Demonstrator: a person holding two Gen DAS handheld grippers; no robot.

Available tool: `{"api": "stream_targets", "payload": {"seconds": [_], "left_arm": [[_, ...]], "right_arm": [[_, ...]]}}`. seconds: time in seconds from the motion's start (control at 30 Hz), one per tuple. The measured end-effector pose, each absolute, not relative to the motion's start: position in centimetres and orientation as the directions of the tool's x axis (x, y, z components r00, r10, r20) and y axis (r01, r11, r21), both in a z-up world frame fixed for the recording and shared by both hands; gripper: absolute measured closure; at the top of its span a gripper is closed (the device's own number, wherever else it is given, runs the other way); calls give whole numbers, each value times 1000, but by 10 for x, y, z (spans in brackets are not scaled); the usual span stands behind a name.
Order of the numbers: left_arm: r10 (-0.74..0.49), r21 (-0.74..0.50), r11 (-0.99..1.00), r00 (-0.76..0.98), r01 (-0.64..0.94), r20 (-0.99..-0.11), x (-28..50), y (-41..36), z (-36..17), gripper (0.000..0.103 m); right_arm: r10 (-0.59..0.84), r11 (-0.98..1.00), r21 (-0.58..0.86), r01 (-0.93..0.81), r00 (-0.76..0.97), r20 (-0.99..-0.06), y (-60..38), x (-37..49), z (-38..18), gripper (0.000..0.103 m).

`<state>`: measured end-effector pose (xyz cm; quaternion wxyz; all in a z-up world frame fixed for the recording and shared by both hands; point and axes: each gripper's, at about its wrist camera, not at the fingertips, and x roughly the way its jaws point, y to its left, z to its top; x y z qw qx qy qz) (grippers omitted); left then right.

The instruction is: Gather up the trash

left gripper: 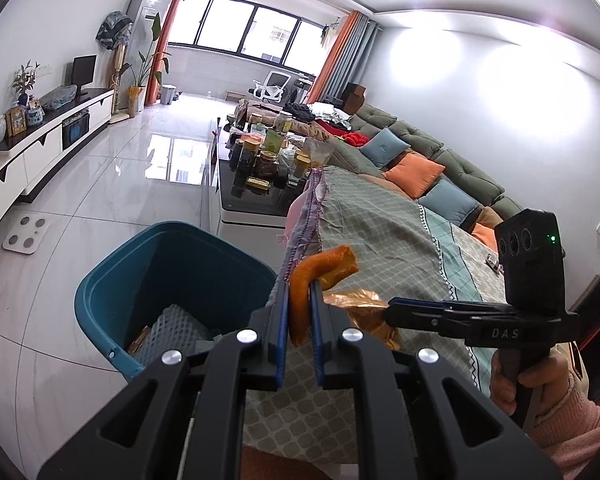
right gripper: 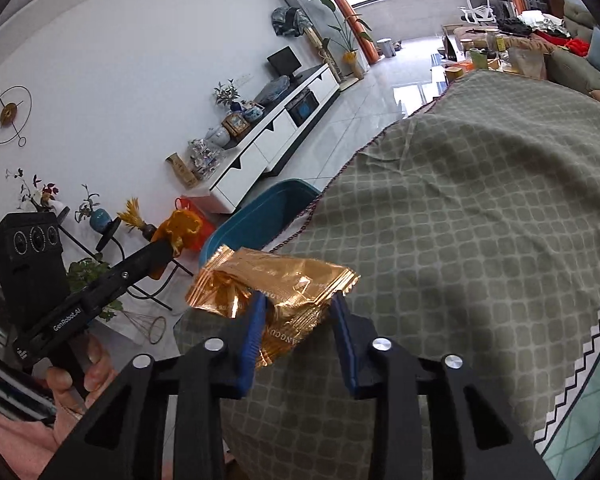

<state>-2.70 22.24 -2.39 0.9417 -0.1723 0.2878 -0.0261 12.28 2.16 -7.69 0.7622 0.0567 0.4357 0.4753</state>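
Left tool (left gripper: 300,292): jaws clamped on a curled piece of orange peel (left gripper: 324,270), held up at the surface's corner, beside and above the teal bin (left gripper: 100,280).

Right tool (right gripper: 300,300): jaws partly apart, straddling a crumpled gold foil wrapper (right gripper: 272,280); whether the blue pads (right gripper: 256,320) press on it cannot be told. The wrapper lies on the green patterned cloth (right gripper: 480,220) covering the surface, near the edge closest to the bin.

Teal bin: on the tiled floor (left gripper: 120,168) against the surface's corner, already holding a grey mesh item (left gripper: 176,326) and another scrap.

Hands: pink sleeve (left gripper: 580,428) visible behind the right tool's grip.
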Motion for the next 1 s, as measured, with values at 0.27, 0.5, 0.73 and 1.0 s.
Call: {"api": "stream_targets", "payload": {"seconds": [0.27, 0.5, 0.73, 1.0], "left_arm": [[-130, -347, 935, 837, -75, -531, -28, 229, -27, 92], [-116, -349, 932, 840, -92, -531, -32, 235, -29, 92], [-115, -351, 931, 838, -95, -533, -32, 238, -31, 92], [-117, -355, 930, 836, -97, -535, -32, 238, -32, 91]], "right_arm": [[789, 528, 498, -687, 180, -588, 22, 121, -69, 94], [791, 534, 500, -682, 195, -580, 21, 124, -65, 102], [796, 542, 566, -622, 162, -584, 24, 133, -78, 56], [780, 560, 565, -607, 156, -606, 39, 134, -88, 61]]}}
